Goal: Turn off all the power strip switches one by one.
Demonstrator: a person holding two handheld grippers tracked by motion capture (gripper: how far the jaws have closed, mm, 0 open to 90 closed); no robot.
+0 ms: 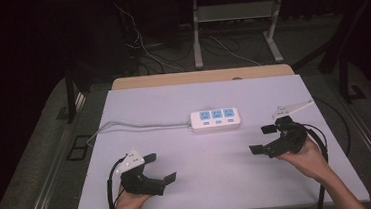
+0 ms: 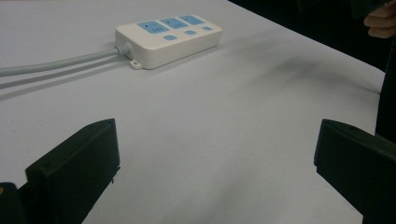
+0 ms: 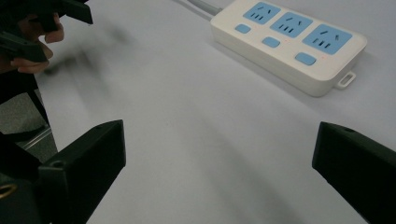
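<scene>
Power strip lies between two wide-spread claws.

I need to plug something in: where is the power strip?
The power strip lies mid-table in the high view, beyond and between both grippers, its cord running left.

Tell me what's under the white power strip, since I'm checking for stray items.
The white three-socket power strip lies flat on the pale grey table top, its grey cable trailing left. Whatever sits directly beneath its body is covered.
</scene>
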